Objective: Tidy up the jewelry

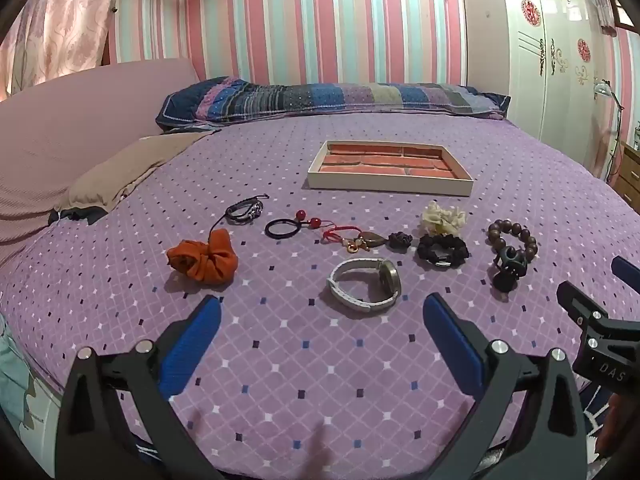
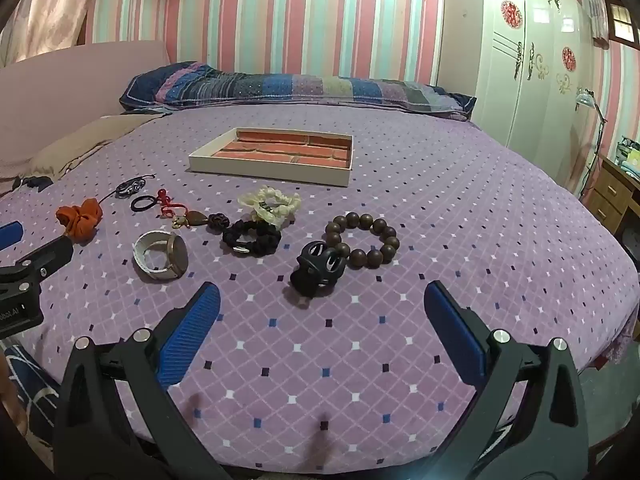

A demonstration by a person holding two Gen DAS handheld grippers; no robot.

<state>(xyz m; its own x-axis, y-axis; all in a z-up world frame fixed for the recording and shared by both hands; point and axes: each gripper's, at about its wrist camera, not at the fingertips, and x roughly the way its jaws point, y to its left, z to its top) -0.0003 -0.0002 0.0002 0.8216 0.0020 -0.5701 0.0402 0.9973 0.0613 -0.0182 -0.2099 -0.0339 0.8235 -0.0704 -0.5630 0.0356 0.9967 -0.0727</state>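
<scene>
Left gripper (image 1: 320, 312) spread wide, nothing in it, hovering over the purple bed (image 1: 280, 360); right gripper (image 2: 322, 300) equally agape. Just ahead: a white-strapped watch (image 1: 364, 282), brown bead bracelet (image 2: 364, 240), black claw clip (image 2: 318, 268), orange scrunchie (image 1: 204, 260). Farther back, the brick-lined tray (image 1: 390, 184) sits apart

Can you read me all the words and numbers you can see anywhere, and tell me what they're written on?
"DAS": white letters on the black body of the right gripper, at the right edge of the left wrist view.
"obot.AI": white letters, cut off at the frame edge, on the black body of the left gripper, at the left edge of the right wrist view.
Watch: its face is turned sideways, nothing readable.
Wardrobe: red round stickers, too blurred to read.
</scene>
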